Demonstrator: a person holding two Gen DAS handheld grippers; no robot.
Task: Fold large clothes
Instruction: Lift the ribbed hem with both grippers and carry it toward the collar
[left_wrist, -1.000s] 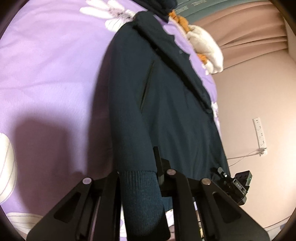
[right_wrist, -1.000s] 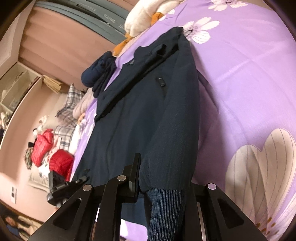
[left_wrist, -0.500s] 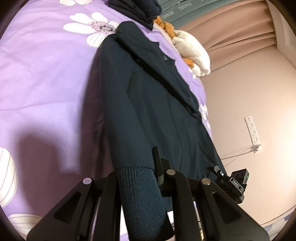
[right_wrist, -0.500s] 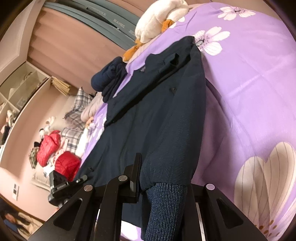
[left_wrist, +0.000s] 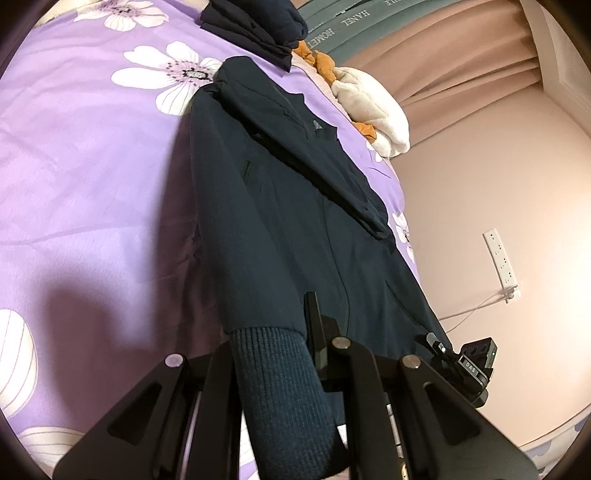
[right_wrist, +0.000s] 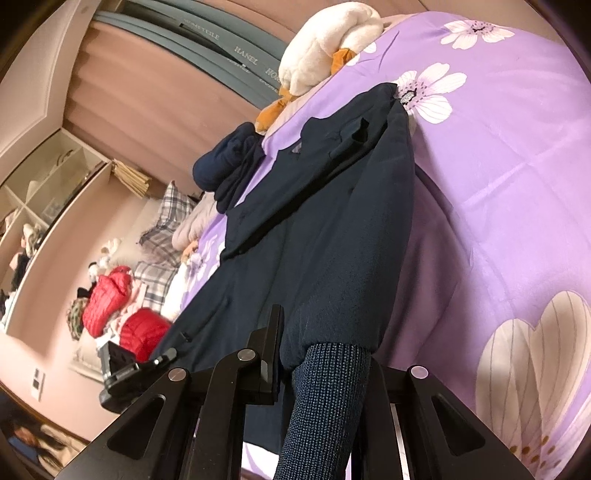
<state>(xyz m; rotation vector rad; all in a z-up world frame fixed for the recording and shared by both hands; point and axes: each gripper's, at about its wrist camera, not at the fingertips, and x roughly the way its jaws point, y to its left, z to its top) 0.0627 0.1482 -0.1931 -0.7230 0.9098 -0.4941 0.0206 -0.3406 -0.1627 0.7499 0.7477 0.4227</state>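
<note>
— Nearest? Left gripper (left_wrist: 273, 373) and right gripper (right_wrist: 325, 373), each pinching a ribbed cuff.
— Beyond? Dark jacket (left_wrist: 295, 221) spread on the purple floral bedspread (left_wrist: 92, 147) (white plush toy (right_wrist: 325, 44) farthest).

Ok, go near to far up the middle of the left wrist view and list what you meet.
left gripper shut on the ribbed cuff → jacket sleeve → jacket collar → dark bundled garment at the far end of the purple floral bedspread.
</note>
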